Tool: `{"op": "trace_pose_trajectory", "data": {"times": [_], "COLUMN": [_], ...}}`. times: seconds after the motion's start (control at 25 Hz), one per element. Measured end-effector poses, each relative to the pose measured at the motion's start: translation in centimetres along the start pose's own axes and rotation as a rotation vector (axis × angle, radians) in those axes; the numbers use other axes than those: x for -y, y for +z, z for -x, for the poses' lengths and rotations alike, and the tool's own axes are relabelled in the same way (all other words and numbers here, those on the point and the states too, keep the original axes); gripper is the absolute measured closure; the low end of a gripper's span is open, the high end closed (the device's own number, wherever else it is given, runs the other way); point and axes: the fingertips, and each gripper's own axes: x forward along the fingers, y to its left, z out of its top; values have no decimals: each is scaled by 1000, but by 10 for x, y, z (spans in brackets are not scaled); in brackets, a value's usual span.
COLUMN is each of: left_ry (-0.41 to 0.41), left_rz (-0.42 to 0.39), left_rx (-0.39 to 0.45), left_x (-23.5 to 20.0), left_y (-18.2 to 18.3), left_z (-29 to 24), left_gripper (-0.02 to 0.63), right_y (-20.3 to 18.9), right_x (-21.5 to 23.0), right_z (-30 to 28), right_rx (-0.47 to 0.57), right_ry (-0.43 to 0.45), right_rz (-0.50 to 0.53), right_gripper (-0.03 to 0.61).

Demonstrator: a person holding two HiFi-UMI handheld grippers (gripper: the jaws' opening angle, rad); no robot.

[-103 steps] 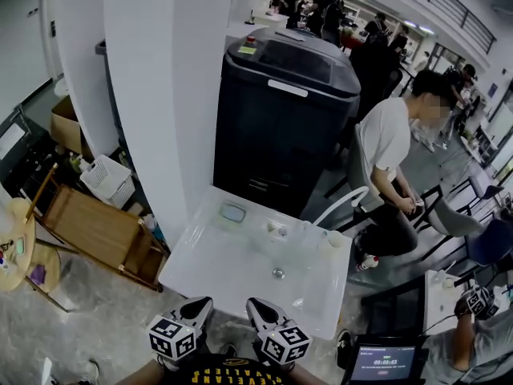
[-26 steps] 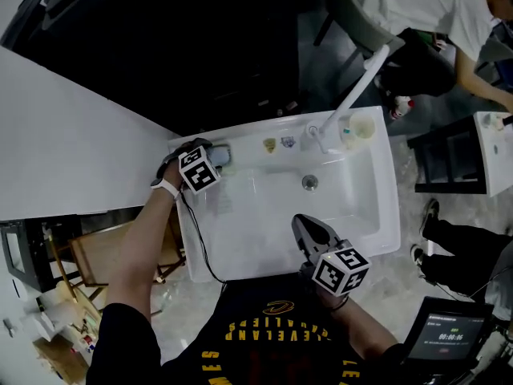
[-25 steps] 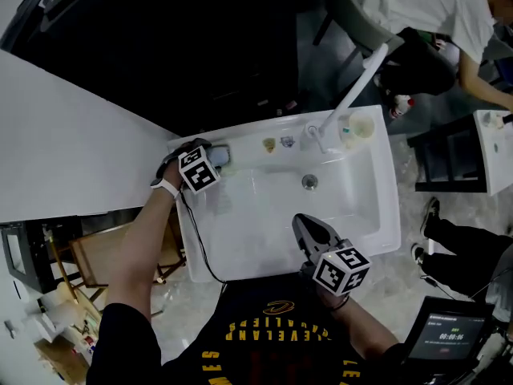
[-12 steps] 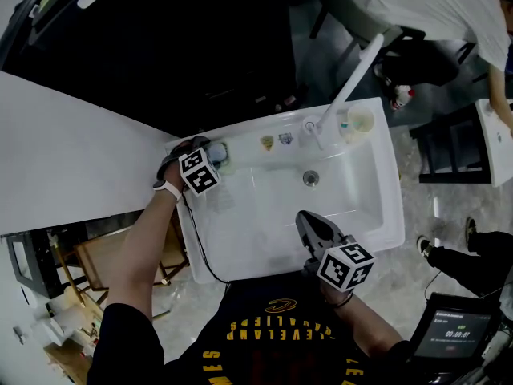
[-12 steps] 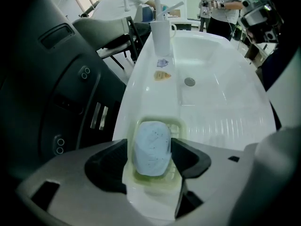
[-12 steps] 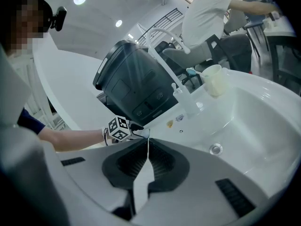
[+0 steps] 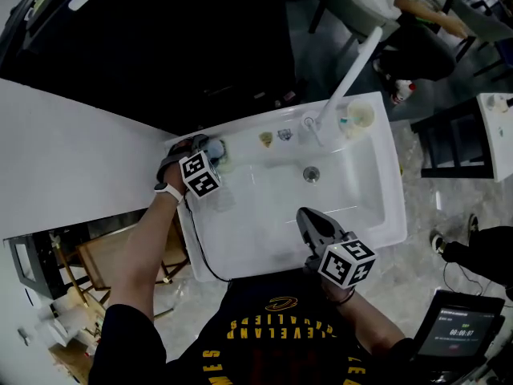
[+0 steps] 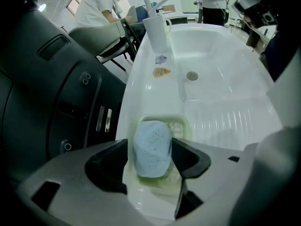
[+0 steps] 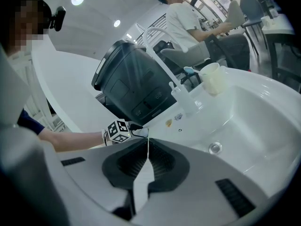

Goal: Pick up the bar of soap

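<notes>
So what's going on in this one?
A person stands at a white sink with a gripper in each hand. The left tongs are closed on the blue soap, which sits over its dish at the sink's back left corner and looks not yet lifted clear. The right tongs are shut and empty, held over the sink's front edge. A cup stands by the tap.
</notes>
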Motion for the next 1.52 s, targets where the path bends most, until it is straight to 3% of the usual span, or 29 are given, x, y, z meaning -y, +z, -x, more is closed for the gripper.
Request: {"op": "trace_pose_trajectory", "data": {"times": [0.4,1.04,1.32,1.52], "left_ry": [10,-8,-10,22], "left_rz": [65,23,141,237], "left_rx": [-46,-65,-25,64], "left_x": [-2,0,-2,-12], "left_y": [-5,-2,-15,-12], "left_z": [2,1,15,43], "left_gripper": [332,347,348,348], "right_y": [-1,-2,-9,-13], "right_x": [1,-1,-9,-19], "right_z": [1,3,13,18], "right_rx": [3,-3,15,23], "right_ry": [-5,2,0,6], "right_rz": [-29,-38,-37,-26], "right_gripper": [560,560,560,560]}}
